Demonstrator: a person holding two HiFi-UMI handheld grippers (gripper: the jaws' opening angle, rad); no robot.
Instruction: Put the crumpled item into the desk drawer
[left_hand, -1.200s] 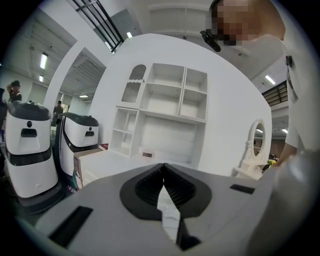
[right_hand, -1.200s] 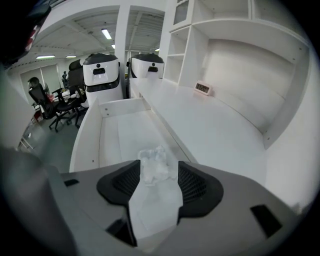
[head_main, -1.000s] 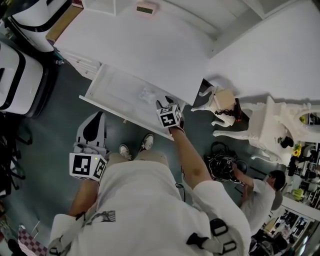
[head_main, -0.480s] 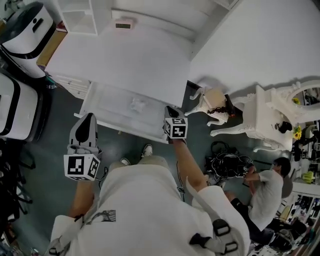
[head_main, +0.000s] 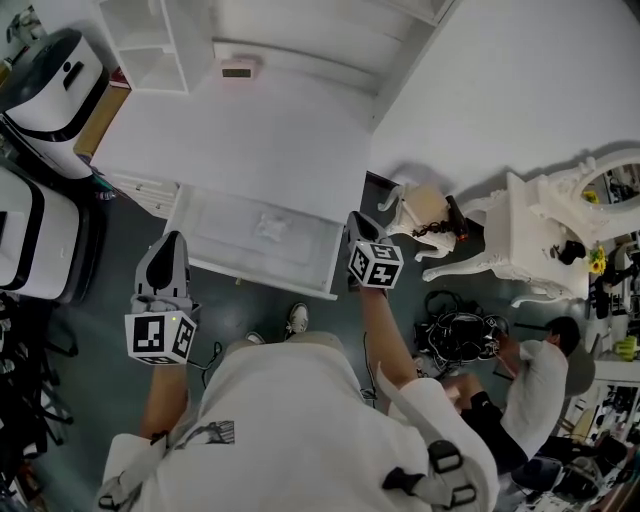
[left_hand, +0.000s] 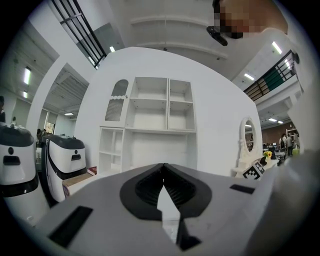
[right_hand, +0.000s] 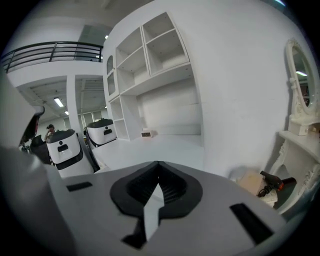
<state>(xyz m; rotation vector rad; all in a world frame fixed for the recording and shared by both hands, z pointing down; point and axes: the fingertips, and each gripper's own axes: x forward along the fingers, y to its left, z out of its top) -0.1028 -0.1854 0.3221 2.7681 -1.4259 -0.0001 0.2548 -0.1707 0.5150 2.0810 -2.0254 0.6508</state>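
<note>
The desk drawer (head_main: 256, 271) stands pulled out from the white desk (head_main: 250, 140). A pale crumpled item (head_main: 270, 226) lies inside it, near the middle. My right gripper (head_main: 357, 220) hangs just off the drawer's right end, its jaws shut with nothing between them; in the right gripper view the tips (right_hand: 158, 166) meet. Left of the drawer's front corner is my left gripper (head_main: 172, 242), pointing toward the desk. Its jaws (left_hand: 162, 167) are shut and empty as well. Neither gripper touches the crumpled item.
Two white machines (head_main: 45, 75) (head_main: 30, 225) stand at the left. A shelf unit (head_main: 150, 40) and a small clock (head_main: 237, 71) sit at the desk's back. At the right are a small stool (head_main: 425, 205) and an ornate dressing table (head_main: 540, 235). A person (head_main: 535, 385) crouches by tangled cables (head_main: 460, 330).
My right gripper has pulled back out of the drawer, away from the crumpled item, and moved to the drawer's right end. The left gripper rose a little. The crumpled item stays in the drawer.
</note>
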